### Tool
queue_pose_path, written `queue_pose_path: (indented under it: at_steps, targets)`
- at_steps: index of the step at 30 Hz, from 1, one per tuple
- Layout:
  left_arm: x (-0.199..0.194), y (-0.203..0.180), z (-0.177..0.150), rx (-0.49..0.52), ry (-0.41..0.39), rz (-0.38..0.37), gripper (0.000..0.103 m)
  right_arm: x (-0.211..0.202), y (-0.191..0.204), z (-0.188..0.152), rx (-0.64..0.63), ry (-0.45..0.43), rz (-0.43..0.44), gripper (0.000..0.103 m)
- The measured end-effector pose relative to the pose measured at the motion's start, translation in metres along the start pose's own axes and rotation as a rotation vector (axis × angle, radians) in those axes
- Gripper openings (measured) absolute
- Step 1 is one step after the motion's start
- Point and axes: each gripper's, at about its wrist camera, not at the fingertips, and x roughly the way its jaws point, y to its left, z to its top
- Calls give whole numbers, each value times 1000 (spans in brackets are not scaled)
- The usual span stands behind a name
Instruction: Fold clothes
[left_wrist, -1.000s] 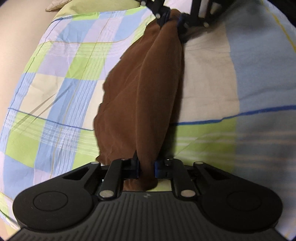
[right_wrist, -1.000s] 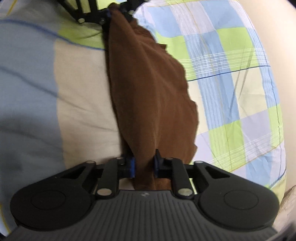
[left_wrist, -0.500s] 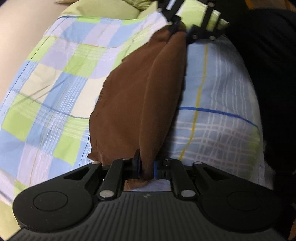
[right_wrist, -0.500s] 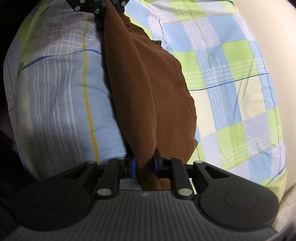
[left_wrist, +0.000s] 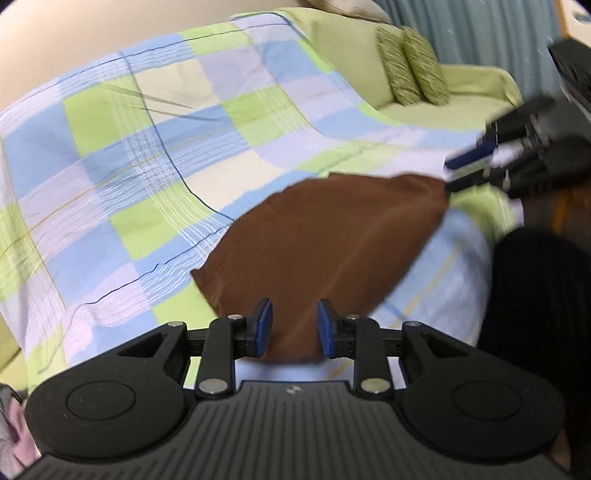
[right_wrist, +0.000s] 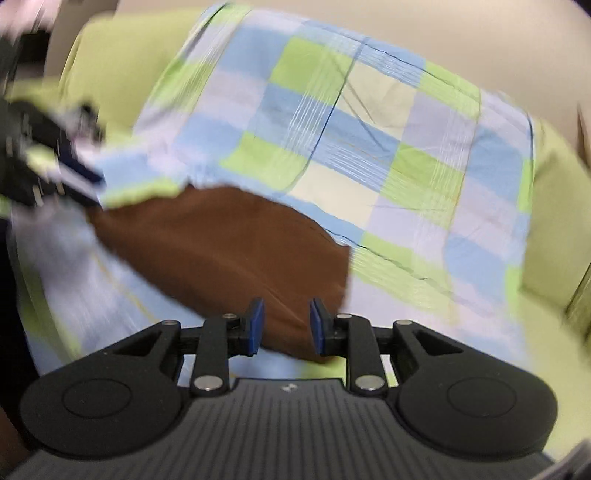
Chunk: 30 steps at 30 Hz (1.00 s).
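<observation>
We have the left gripper (left_wrist: 291, 325) spread, cloth only between its pads | right gripper (right_wrist: 283, 326) also apart, unclamped | one brown cloth (left_wrist: 325, 236) lies on the checked sheet (left_wrist: 147, 147) near us, seemingly laid for folding | two striped cushions (left_wrist: 412, 66) far right, on the sofa (left_wrist: 351, 59)

Near edge: the brown cloth (left_wrist: 325, 236) lies flat on the checked sheet (left_wrist: 147, 155), one end between the parted jaws of the left gripper (left_wrist: 293, 326).
Right end: the right gripper (right_wrist: 282, 325) straddles the other end with jaws apart.
Sheet beyond cloth: bare and open from both views.
Back: the green sofa (left_wrist: 347, 48) backrest and two striped cushions (left_wrist: 413, 66) close that side off.
Crossing: each gripper appears in the other's view, at the cloth's far corner.
</observation>
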Motion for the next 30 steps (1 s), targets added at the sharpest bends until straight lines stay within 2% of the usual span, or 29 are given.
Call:
queue_pose_path:
  at_steps: [2,4,7,9,10,14,16,19,21,24,27,30]
  targets:
    - [10,-9,2,-1,8,17,33,13,1,2,71,-24,51,21]
    - [25,-18,-4,49,46,44,34,25,-4,1,156,-31,86,21]
    - [37,-23,-19,53,111,26,36,51,-13,-10,277,15,160,21]
    - [40,-22,-25,57,115,19,36,53,-9,-20,212,50,165,20]
    - [40,-21,-25,54,115,15,37,49,-10,-25,179,57,159,15]
    - [37,-14,-17,14,127,-5,38,42,-30,-31,207,66,178,15]
    - [30,-3,-10,-27,103,-21,44,35,-35,-24,229,48,180,16]
    - [17,16,-6,-112,62,-18,51,21,-50,-16,285,6,159,28]
    - [15,37,-5,-189,44,-6,54,16,-62,-9,309,-2,143,29]
    - [28,68,-5,-285,54,17,55,14,-81,-1,311,-2,122,29]
    - [48,100,-7,-401,72,6,55,25,-100,7,317,10,121,29]
    - [69,122,-8,-476,100,-20,54,45,-119,13,352,24,137,30]
